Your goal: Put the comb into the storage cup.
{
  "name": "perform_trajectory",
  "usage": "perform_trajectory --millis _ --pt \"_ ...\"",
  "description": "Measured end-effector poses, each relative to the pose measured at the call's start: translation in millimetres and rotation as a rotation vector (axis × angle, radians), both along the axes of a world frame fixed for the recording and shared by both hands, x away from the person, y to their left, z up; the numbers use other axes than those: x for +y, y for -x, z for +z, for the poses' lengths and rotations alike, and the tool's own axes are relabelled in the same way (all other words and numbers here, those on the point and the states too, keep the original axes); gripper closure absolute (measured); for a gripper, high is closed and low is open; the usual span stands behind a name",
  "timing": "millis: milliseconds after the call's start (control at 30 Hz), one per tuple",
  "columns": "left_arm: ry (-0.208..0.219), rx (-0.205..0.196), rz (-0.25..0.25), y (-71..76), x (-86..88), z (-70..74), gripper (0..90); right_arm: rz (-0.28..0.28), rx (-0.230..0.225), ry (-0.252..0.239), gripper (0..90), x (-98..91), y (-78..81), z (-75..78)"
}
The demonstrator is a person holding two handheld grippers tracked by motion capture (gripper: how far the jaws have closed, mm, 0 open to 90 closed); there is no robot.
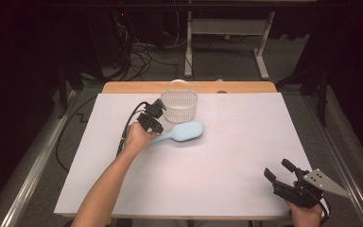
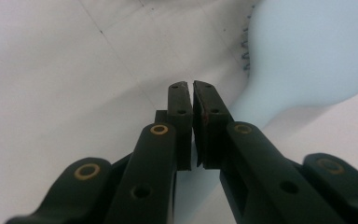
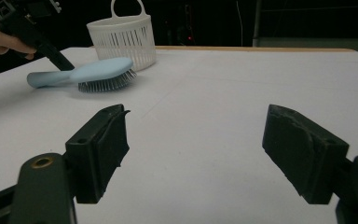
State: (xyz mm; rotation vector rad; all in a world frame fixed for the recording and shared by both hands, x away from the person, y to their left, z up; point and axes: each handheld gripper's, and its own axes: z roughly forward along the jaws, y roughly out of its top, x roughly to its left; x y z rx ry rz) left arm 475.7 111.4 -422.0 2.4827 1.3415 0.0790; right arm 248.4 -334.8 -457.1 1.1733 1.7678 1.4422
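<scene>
A light blue hairbrush [image 1: 184, 132] lies bristles down on the white table, its handle pointing left. My left gripper [image 1: 158, 133] is at the handle, just left of the head, jaws pointing down. In the left gripper view its gripper [image 2: 192, 86] has the pads pressed together with nothing seen between them, and the brush [image 2: 307, 51] lies beyond and beneath the tips. My right gripper [image 1: 276, 169] rests near the front right corner; its gripper [image 3: 196, 112] stands wide open and empty. From there the brush [image 3: 100, 70] and the left gripper [image 3: 65, 65] touching its handle show far off.
A white slotted basket [image 1: 179, 105] with a handle stands just behind the brush, also the basket [image 3: 123, 37] in the right gripper view. The white sheet [image 1: 217, 189] covers a wooden table. Cables and a desk frame lie on the floor beyond.
</scene>
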Motion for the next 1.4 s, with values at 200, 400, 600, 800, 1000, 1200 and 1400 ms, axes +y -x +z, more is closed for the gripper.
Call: perform_trajectory --millis 200,400,600,800,1000,1200,1400 --pt "-0.003 -0.001 -0.013 1.8 -1.3 1.6 84.7 -0.001 -0.005 0.003 23.0 0.4 0.3 0.3" --pt "0.001 0.000 -0.022 3.2 -1.9 2.3 86.3 0.000 -0.005 0.003 23.0 0.2 0.3 0.2" --pt "0.008 0.004 -0.035 5.5 -3.6 3.9 86.5 0.001 -0.006 -0.001 22.9 0.3 0.4 0.4" --pt "0.001 0.010 -0.045 8.5 -4.7 4.2 86.5 0.000 -0.017 -0.003 23.0 0.4 1.8 1.3" --pt "0.009 0.014 -0.050 11.8 -5.3 4.3 86.6 0.005 -0.017 0.001 23.0 0.7 1.8 1.2" --pt "0.017 0.014 -0.055 13.7 -5.1 4.1 86.7 0.007 -0.015 0.000 23.0 0.7 1.5 1.2" --pt "0.029 0.024 -0.060 16.9 -7.1 5.2 86.7 0.002 -0.021 0.000 23.0 0.5 2.2 1.6"
